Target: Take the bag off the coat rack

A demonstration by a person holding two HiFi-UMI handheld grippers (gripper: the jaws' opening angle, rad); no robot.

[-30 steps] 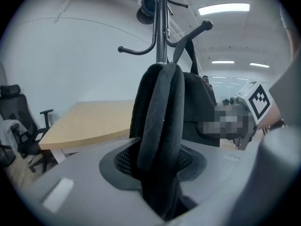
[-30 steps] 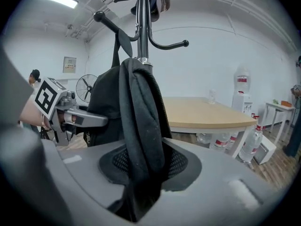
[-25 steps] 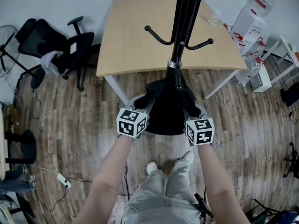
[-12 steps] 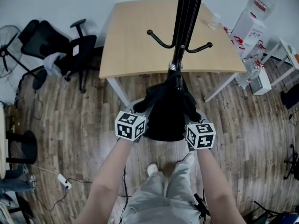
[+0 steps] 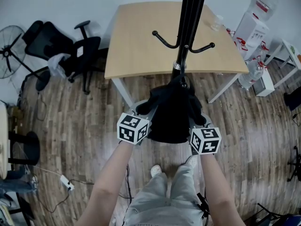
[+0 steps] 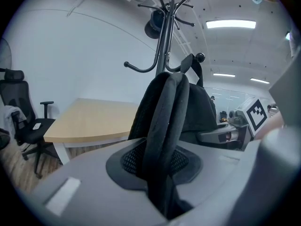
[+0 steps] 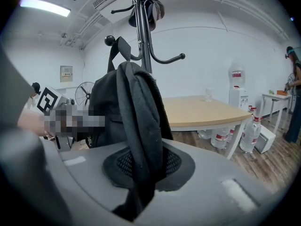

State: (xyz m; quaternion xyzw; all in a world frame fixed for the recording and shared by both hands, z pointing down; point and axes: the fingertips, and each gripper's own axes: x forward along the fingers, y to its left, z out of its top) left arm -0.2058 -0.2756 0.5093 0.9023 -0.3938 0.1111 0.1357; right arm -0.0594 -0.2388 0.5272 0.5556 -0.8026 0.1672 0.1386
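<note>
Head view, looking steeply down. Black bag (image 5: 169, 119) hangs against the pole of the coat rack (image 5: 189, 27), low down, above the wood floor (image 5: 84, 126) and just in front of the table (image 5: 141, 46).

Left hand-held gripper (image 5: 148, 107) reaches in at the bag's left side, right hand-held gripper (image 5: 197, 120) at its right; marker cubes face the camera.

Left gripper view: jaws clenched on a padded shoulder strap (image 6: 165, 121), which rises straight out from between them. Pads press it on both sides.

Right gripper view: the same, jaws clenched on the other shoulder strap (image 7: 141, 121); loose end of the fabric drops below the jaws.

Bag's top loop (image 7: 118, 48) runs up to a ball-tipped hook (image 7: 109, 40) on the rack (it looks to be over the hook, though the contact itself is hard to make out). The loop stands upright, the bag body hanging below it.

A dark item (image 7: 146, 13) hangs near the top of the rack; cannot tell what.

Surroundings: black office chair (image 5: 70, 51) left of the table, floor fan (image 5: 9, 55) beyond it, water bottles (image 5: 256, 72) on the floor at the right.
</note>
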